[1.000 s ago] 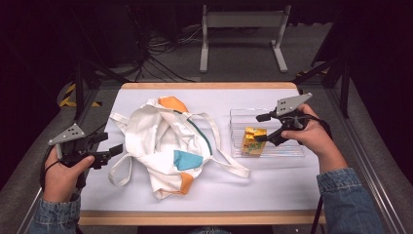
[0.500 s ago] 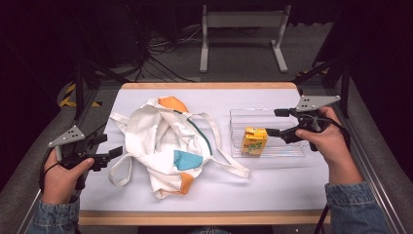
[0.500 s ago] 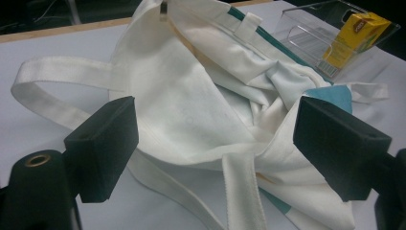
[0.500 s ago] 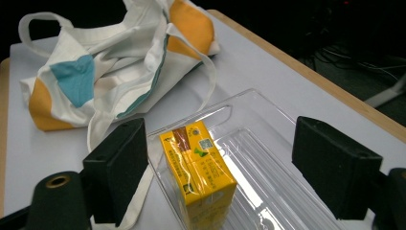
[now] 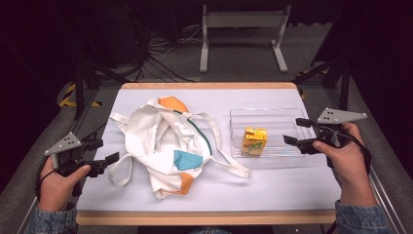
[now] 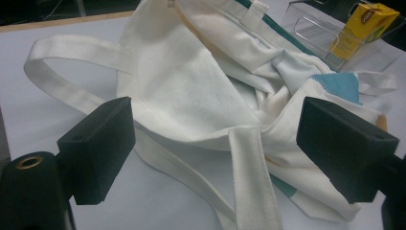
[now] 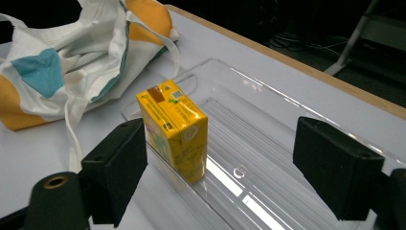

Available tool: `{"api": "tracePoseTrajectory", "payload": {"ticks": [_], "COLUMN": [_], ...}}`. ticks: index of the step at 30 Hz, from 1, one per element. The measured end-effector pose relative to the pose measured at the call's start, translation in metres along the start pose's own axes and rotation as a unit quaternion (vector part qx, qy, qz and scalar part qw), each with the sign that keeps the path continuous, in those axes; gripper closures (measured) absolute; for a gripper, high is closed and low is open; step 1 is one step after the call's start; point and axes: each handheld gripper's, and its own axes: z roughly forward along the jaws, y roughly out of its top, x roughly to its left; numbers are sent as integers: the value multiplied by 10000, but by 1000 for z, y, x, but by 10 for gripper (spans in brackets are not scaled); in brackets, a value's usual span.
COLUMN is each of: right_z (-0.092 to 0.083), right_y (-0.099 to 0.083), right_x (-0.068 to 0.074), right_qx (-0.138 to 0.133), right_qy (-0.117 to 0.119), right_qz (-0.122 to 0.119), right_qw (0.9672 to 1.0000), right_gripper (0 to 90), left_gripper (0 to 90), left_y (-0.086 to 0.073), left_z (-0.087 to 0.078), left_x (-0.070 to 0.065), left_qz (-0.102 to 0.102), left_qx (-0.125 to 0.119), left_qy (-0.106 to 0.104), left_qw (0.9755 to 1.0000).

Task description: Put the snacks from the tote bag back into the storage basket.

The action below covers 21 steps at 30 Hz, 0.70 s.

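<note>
crumpled tote bag (image 5: 168,146) hides its inside; both grippers' fingers spread, pinching nothing.

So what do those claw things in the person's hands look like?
Each hand holds a black handheld tool. The left claw and right claw each end in two blocky black jaws, carry a grey three-cornered plate on top and trail a thin black cable. The person wears blue denim sleeves.

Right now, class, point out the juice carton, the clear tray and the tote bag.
juice carton (image 5: 254,141), high view, on its front face.
clear tray (image 5: 287,115), high view, on its far wall.
tote bag (image 6: 191,91), left gripper view, on its white cloth body.
</note>
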Motion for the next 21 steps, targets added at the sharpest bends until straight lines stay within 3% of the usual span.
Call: {"api": "tracePoseTrajectory", "payload": {"ticks": [2,3,4,6,10,15,19,21], "right_z": [-3,-3,-4,-4,-1,1,4,7], "right_y": [-10,-14,-17,-24,-36,-50,-60,-67], "right_x": [2,3,4,7,8,9,10,10], "right_qx": [-65,-139,-278,-542,-445,-419,-518,-577], "right_qy": [-86,-98,-119,-185,-347,-344,-228,-199], "right_qz": [39,-55,-134,-58,103,321,341,227], "right_qw": [9999,9998,9995,9983,9984,9980,9978,9979], "right_gripper": [196,196,196,217,214,214,206,203], "left_gripper": [139,138,138,135,130,124,123,123], "left_y": [-2,-3,-4,-7,-14,-17,-18,-19], "left_z": [-1,-1,-2,-3,-6,-7,-6,-5], "left_x": [-1,-1,-2,-2,-1,1,2,3], "left_qz": [-17,-7,-27,-43,-56,-92,-86,-85], "left_qx": [-23,-29,-54,-163,-271,-249,-235,-260], "left_qy": [22,17,15,-24,-47,-26,-2,11], "left_qw": [10000,10000,10000,9999,9996,9996,9997,9996]}}
